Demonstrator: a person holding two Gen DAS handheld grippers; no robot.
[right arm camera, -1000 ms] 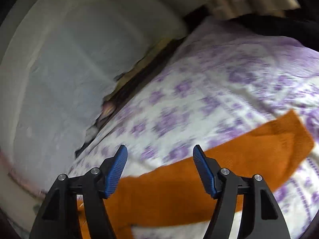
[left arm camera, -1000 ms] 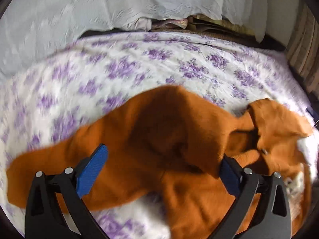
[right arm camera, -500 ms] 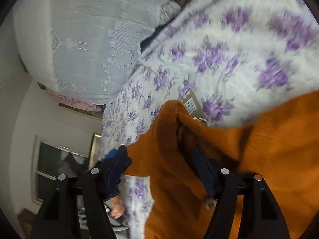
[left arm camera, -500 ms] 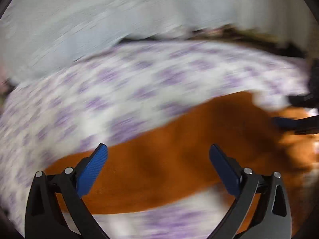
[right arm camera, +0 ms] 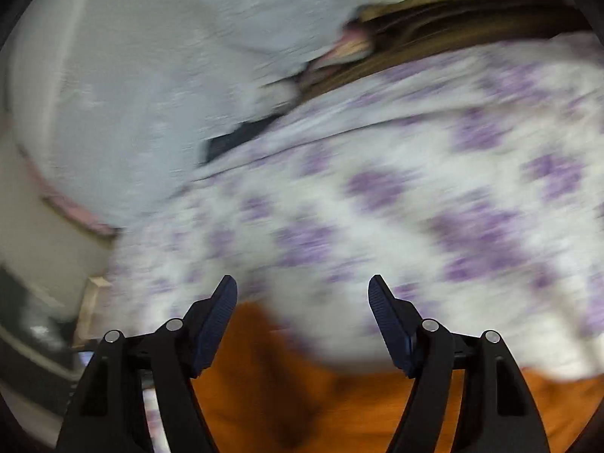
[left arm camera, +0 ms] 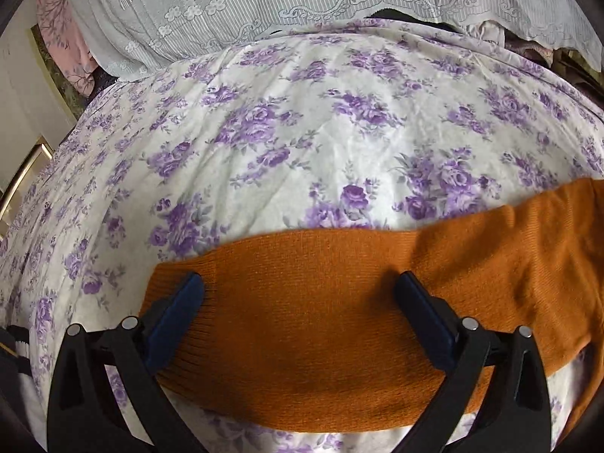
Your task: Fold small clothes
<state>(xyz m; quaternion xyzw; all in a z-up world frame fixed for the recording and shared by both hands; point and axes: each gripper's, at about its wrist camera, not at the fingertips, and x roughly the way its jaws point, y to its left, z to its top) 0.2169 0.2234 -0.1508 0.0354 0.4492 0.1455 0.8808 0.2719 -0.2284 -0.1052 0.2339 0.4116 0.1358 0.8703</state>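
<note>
Two hand-held grippers I keep spread: the left hand-held gripper (left arm camera: 300, 298) straddles the orange knitted sweater's sleeve (left arm camera: 302, 324) on the floral bed sheet (left arm camera: 302, 132), the right hand-held gripper (right arm camera: 302, 302) empty above its edge, ready to pinch.

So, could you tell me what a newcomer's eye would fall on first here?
The orange knit garment lying flat across the near part of the purple-flowered bedsheet. Next, the left gripper with its jaws open above it, and the pale lace cloth at the far edge.
</note>
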